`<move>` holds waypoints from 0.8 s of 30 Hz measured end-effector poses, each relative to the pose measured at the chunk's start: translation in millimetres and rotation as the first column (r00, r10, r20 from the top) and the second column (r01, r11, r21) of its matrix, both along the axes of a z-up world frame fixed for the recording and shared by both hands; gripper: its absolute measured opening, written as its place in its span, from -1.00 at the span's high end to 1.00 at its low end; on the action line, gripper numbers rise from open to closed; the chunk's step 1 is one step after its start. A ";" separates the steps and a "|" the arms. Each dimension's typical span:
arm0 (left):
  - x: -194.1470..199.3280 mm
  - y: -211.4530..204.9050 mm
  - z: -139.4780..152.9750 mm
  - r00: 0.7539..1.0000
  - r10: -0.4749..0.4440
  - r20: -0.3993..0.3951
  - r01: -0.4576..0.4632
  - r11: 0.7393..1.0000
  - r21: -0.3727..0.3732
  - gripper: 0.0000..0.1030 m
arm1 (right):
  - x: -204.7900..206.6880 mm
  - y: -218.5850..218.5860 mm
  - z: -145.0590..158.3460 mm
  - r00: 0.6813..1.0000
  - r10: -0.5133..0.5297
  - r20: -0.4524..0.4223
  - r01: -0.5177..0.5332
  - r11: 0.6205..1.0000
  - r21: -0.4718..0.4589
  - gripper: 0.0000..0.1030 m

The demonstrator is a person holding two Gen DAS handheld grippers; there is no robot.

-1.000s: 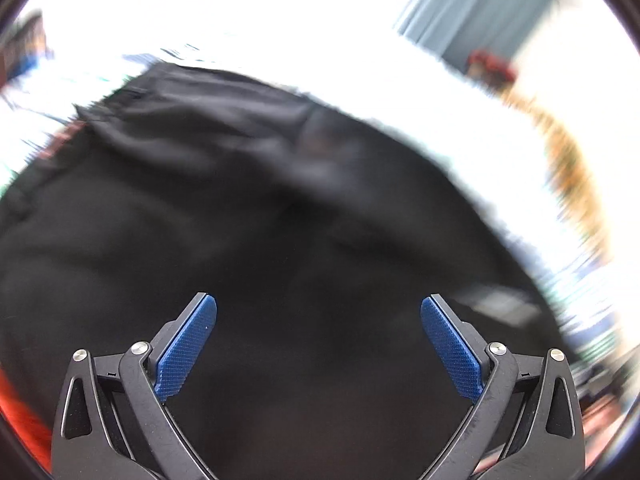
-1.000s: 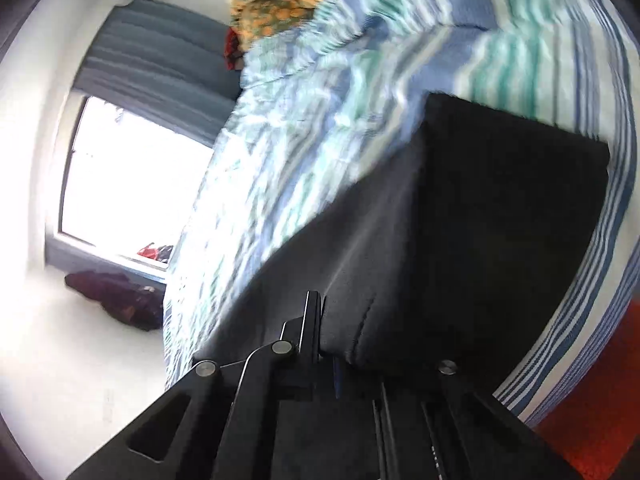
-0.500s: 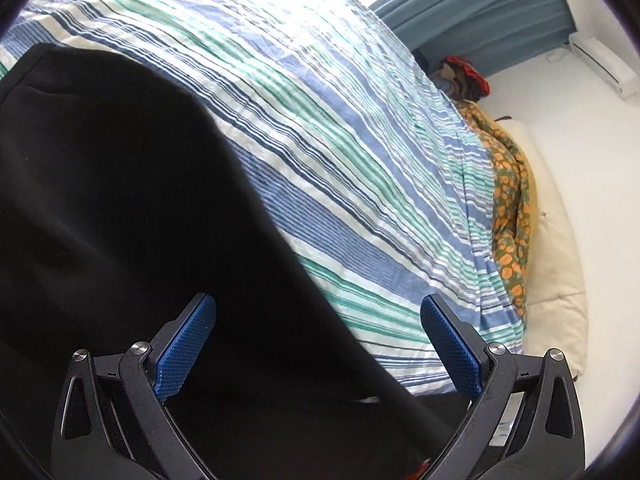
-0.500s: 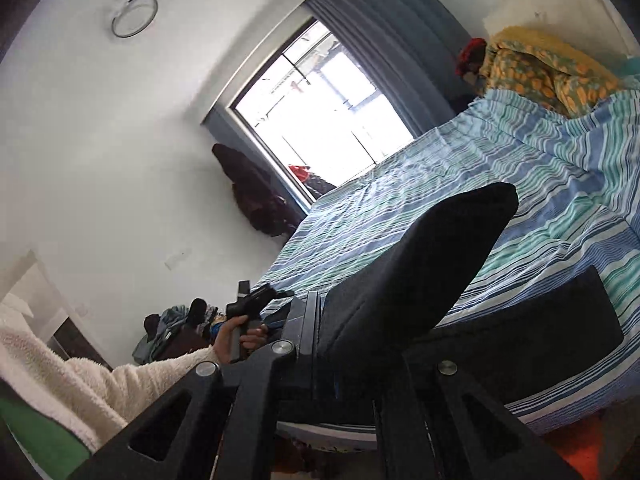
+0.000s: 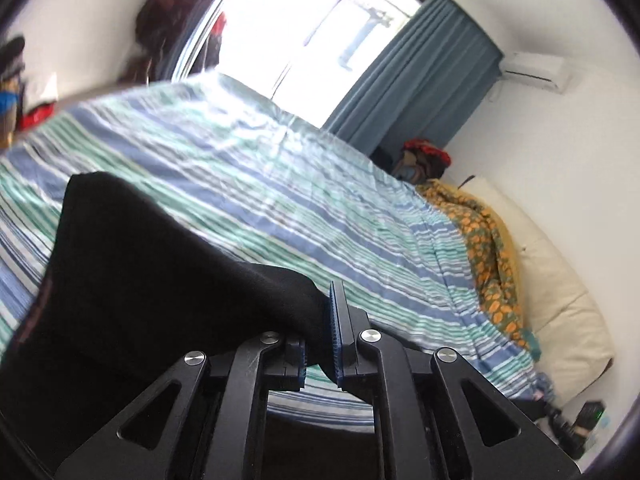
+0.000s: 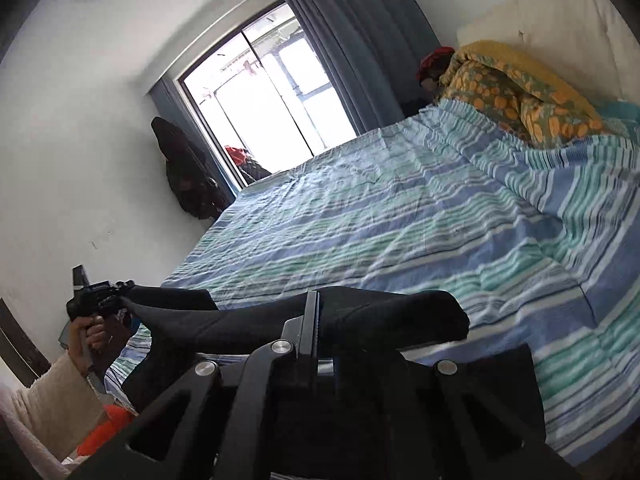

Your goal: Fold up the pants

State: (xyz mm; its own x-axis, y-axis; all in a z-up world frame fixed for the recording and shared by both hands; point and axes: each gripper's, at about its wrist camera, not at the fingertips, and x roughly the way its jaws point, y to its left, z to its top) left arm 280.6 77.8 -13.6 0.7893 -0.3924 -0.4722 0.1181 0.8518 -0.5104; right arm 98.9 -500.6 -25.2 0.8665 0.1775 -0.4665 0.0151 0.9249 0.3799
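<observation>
The black pants (image 5: 152, 280) hang lifted above the striped bed (image 5: 320, 208). My left gripper (image 5: 334, 320) is shut on a fold of the pants at its blue pads. In the right wrist view the pants (image 6: 380, 316) stretch as a band from my right gripper (image 6: 312, 320), which is shut on the cloth, over to the left gripper (image 6: 100, 296) at the far left, held by a hand in a cream sleeve. More black cloth (image 6: 480, 392) hangs below the right gripper.
The striped blue, green and white bed cover (image 6: 420, 220) fills the room's middle. An orange-patterned blanket (image 6: 516, 96) and a cream pillow (image 5: 560, 288) lie at the headboard end. A window with blue curtains (image 6: 360, 40) stands beyond. Dark clothes (image 6: 184, 172) hang on the wall.
My left gripper was open over the pants and has shut on a fold of them. Both grippers have risen and the pants now hang stretched between them above the bed.
</observation>
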 end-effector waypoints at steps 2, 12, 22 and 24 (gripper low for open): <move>-32.5 3.4 -21.7 0.999 0.009 -0.043 -0.007 0.999 0.052 0.82 | 13.7 -15.2 -24.1 0.994 -0.019 -0.108 0.021 1.000 0.018 0.87; -82.7 -52.3 -196.7 0.882 -0.074 -0.466 0.160 0.976 0.148 0.84 | 7.7 -68.0 -165.1 0.810 -0.214 -0.546 0.190 0.977 -0.101 0.64; -85.3 -59.8 -184.1 0.888 -0.105 -0.449 0.193 0.969 0.155 0.85 | -28.0 -87.7 -153.3 0.833 -0.276 -0.479 0.310 0.951 -0.009 0.92; -90.2 -62.1 -173.3 0.895 -0.133 -0.425 0.223 0.960 0.167 0.85 | -33.1 -79.5 -138.9 0.838 -0.321 -0.442 0.319 0.944 -0.081 0.92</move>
